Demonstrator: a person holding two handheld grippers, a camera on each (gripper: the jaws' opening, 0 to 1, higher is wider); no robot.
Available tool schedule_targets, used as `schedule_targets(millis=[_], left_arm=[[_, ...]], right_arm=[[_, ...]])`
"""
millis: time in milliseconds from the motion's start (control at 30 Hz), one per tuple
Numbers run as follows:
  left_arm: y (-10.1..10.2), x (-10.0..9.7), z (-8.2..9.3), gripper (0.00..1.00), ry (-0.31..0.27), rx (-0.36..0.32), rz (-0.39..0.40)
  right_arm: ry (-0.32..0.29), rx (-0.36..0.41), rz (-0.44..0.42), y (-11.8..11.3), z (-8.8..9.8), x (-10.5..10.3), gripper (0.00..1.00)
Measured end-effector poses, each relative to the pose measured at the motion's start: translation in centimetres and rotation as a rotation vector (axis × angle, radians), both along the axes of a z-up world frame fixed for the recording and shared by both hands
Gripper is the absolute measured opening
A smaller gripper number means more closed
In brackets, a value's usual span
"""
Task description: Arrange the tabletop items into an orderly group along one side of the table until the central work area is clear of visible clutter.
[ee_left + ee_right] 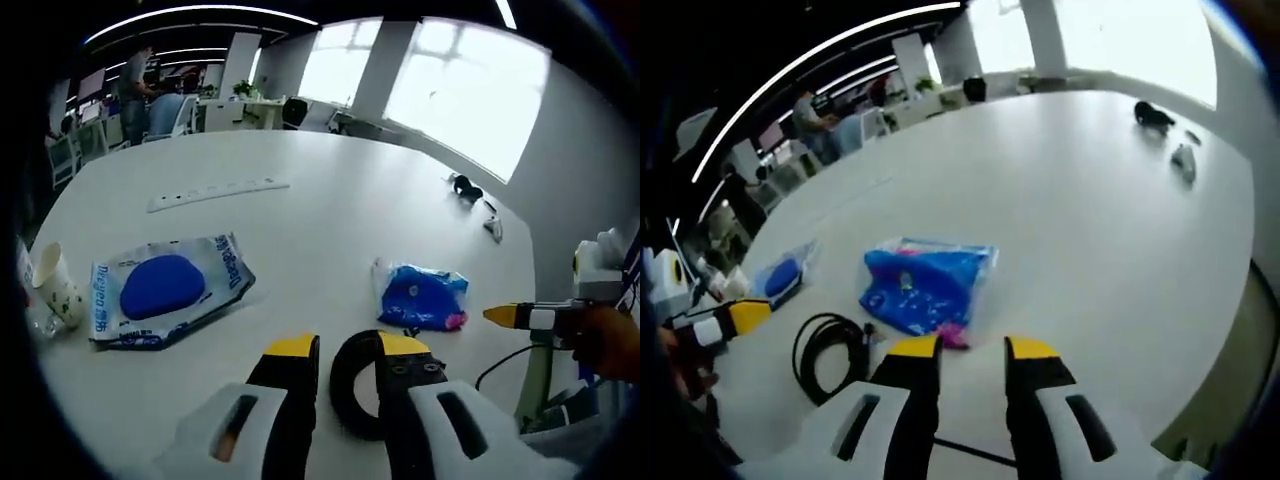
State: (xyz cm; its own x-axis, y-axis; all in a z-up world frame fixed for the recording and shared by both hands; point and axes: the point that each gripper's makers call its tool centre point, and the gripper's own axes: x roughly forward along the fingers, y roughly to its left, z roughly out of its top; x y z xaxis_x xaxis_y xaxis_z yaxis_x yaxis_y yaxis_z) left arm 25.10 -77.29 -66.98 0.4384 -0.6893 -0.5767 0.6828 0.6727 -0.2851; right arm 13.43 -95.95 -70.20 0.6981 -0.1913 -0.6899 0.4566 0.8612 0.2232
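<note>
On a white table (330,220), the left gripper (348,352) hangs low at the bottom of the left gripper view, its jaws spread around one side of a coiled black cable (350,385), though contact cannot be told. A blue-filled bag (165,288) lies at left beside paper cups (52,287); a crumpled blue packet (422,296) sits right of centre, a power strip (217,192) beyond. In the right gripper view, the right gripper (972,352) hovers with parted, empty jaws just short of that packet (925,283), the cable (828,352) to its left.

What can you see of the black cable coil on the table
The cable coil is a thin black cord wound into a loose ring of a few loops, lying flat on the white table. In the right gripper view it sits beside the blue bag, apart from it, with one end trailing toward the bag. In the left gripper view it lies between that gripper's jaws, partly hidden behind them.
</note>
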Motion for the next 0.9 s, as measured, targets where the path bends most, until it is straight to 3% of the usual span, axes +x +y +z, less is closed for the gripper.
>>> schedule_targets(millis=[900], left_arm=[[-4.0,1.1,-0.5,0.21,0.012,-0.003,-0.048]], right_arm=[[0.000,0.033,-0.021,-0.8,-0.7,2.3,0.21]])
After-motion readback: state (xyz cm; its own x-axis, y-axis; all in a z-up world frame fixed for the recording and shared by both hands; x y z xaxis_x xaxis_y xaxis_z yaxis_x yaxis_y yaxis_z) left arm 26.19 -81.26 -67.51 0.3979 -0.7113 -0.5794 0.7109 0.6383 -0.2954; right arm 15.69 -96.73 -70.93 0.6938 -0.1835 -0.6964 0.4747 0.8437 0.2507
